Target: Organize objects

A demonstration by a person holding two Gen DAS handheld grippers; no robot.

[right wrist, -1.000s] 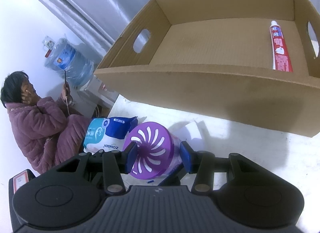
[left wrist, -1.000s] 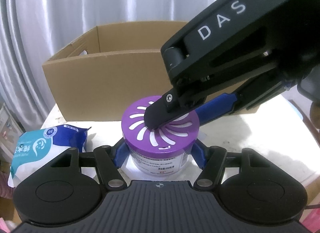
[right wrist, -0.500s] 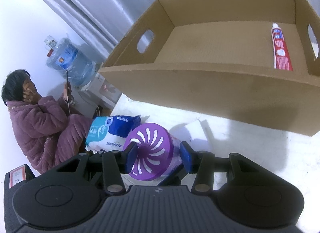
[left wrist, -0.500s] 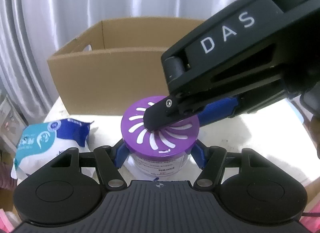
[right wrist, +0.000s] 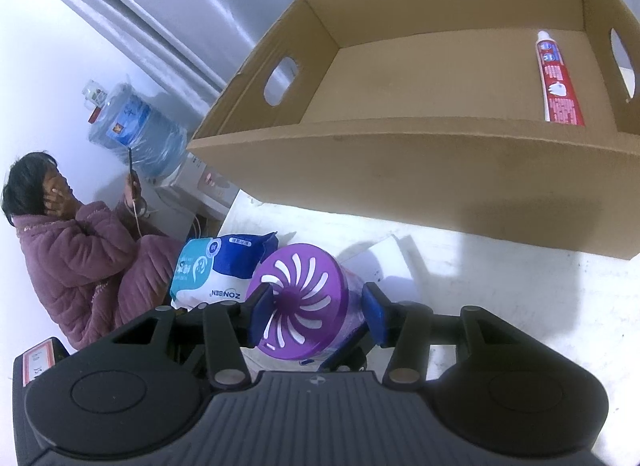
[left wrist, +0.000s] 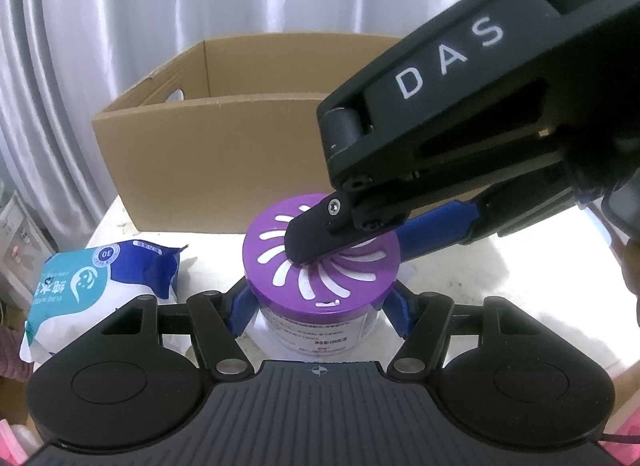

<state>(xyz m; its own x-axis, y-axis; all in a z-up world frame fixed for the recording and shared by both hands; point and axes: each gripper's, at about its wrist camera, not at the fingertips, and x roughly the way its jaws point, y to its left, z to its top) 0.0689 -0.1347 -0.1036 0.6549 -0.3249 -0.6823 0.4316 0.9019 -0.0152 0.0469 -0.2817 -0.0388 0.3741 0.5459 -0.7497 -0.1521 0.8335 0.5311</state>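
Note:
A clear jar with a purple slotted lid [left wrist: 280, 266] stands on the white table [left wrist: 500, 266] in front of a cardboard box [left wrist: 208, 161]. My left gripper [left wrist: 320, 308] is shut on the jar's body just under the lid. My right gripper [right wrist: 316, 310] straddles the lid [right wrist: 300, 298], and its jaws are opening. Its left pad is at the rim and a gap shows beside the right pad. In the left wrist view one of its black fingers [left wrist: 312, 234] lies across the lid's top. A red toothpaste tube [right wrist: 558, 81] lies in the box [right wrist: 400, 169].
A blue and white pack of wipes [left wrist: 100, 278] lies on the table left of the jar, near the edge. A person in a pink padded coat [right wrist: 80, 250] sits on the floor beyond that edge, beside a large water bottle [right wrist: 136, 129]. Curtains hang behind the box.
The right gripper's pads stand slightly wider around the lid. Both hands and the jar have stayed in place.

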